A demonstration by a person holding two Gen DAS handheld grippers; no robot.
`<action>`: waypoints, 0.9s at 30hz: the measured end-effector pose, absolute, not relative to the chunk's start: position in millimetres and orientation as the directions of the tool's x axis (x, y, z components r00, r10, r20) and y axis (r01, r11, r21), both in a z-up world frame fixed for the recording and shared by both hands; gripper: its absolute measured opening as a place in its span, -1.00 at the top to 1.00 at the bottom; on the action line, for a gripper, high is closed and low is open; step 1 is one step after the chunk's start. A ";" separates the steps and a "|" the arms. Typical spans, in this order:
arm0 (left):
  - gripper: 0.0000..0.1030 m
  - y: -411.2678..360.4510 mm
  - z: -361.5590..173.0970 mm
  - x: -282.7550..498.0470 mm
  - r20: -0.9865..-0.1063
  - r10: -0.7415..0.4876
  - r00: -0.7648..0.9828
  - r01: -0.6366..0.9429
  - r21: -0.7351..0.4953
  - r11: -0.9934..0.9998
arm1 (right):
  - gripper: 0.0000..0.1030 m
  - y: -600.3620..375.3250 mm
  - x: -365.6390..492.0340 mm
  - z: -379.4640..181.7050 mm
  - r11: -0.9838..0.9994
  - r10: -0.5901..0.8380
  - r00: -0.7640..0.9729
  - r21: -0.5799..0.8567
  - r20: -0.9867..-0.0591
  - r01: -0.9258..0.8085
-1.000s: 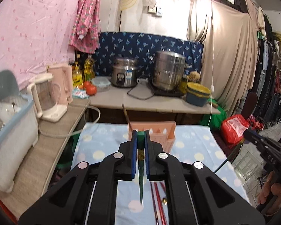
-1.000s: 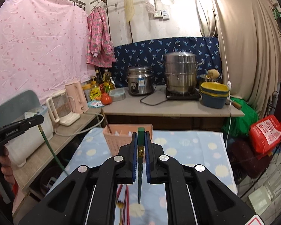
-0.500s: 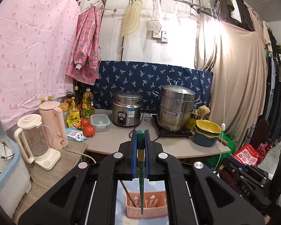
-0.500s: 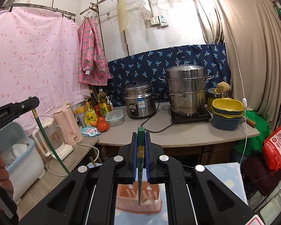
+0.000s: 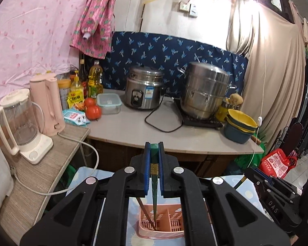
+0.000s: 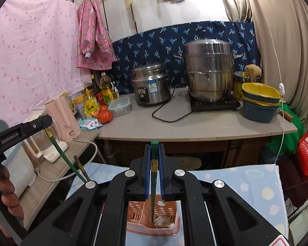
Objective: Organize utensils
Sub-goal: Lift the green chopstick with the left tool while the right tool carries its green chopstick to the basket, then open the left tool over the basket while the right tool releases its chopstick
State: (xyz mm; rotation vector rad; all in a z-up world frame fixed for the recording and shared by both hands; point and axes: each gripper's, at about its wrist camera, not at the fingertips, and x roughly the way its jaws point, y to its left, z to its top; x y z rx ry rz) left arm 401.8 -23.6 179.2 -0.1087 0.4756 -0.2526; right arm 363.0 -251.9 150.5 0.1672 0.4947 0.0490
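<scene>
Clamping a green chopstick (image 5: 154, 184) between its blue pads, the left gripper (image 5: 154, 176) holds it tip-down inside the pink utensil basket (image 5: 161, 225), beside a brown chopstick (image 5: 146, 215); the right gripper (image 6: 154, 176) pinches a second green chopstick (image 6: 153, 192) over the same basket on the dotted blue tablecloth (image 6: 246, 186).

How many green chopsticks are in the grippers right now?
2. One green chopstick is clamped in the left gripper, one in the right gripper; both tips hang over the pink basket. More may be hidden.
</scene>
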 end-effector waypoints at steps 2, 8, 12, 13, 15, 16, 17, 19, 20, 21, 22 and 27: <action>0.84 -25.5 169.9 404.2 -0.445 -0.262 0.857 0.214 -0.155 0.964 | 0.85 -250.0 367.2 142.1 0.988 0.083 0.869 0.157 -0.489 -0.006; -0.18 -22.4 157.6 395.6 -0.439 -0.198 0.876 0.151 -0.141 0.978 | -0.06 -247.6 353.7 136.8 0.994 0.017 0.890 0.103 -0.455 0.034; -0.18 -24.2 152.5 388.9 -0.459 -0.179 0.870 0.147 -0.105 0.984 | -0.06 -248.5 343.7 135.4 0.995 0.020 0.888 0.095 -0.459 0.026; -0.18 -24.7 151.3 386.0 -0.463 -0.175 0.869 0.147 -0.098 0.984 | -0.06 -248.7 339.3 134.4 0.995 0.023 0.887 0.096 -0.462 0.025; -0.18 -24.4 149.7 380.5 -0.473 -0.175 0.864 0.149 -0.092 0.985 | -0.06 -249.3 332.1 133.5 0.995 0.025 0.884 0.098 -0.466 0.023; -0.18 -24.0 149.1 376.6 -0.476 -0.177 0.861 0.152 -0.090 0.984 | -0.06 -249.6 328.3 133.4 0.995 0.027 0.883 0.099 -0.468 0.022; -0.18 -24.1 148.2 371.8 -0.479 -0.178 0.860 0.156 -0.087 0.984 | -0.06 -250.1 324.3 133.1 0.995 0.028 0.882 0.102 -0.470 0.022; -0.18 -24.5 147.8 360.1 -0.483 -0.173 0.858 0.160 -0.069 0.985 | -0.06 -249.9 314.6 133.3 0.994 0.031 0.880 0.103 -0.474 0.020; -0.18 -24.2 147.1 353.5 -0.485 -0.169 0.858 0.162 -0.058 0.985 | -0.06 -249.2 308.5 133.1 0.995 0.030 0.880 0.100 -0.475 0.020; -0.18 -24.1 146.0 346.0 -0.487 -0.164 0.858 0.162 -0.047 0.986 | -0.06 -248.6 301.6 133.0 0.995 0.028 0.880 0.098 -0.474 0.021; -0.18 -23.6 145.1 338.4 -0.489 -0.163 0.857 0.165 -0.039 0.985 | -0.06 -248.5 293.3 132.4 0.995 0.028 0.880 0.096 -0.473 0.020; -0.18 -19.0 136.0 300.2 -0.510 -0.171 0.843 0.178 -0.036 0.983 | -0.06 -249.6 248.7 125.5 0.996 0.017 0.878 0.084 -0.479 0.026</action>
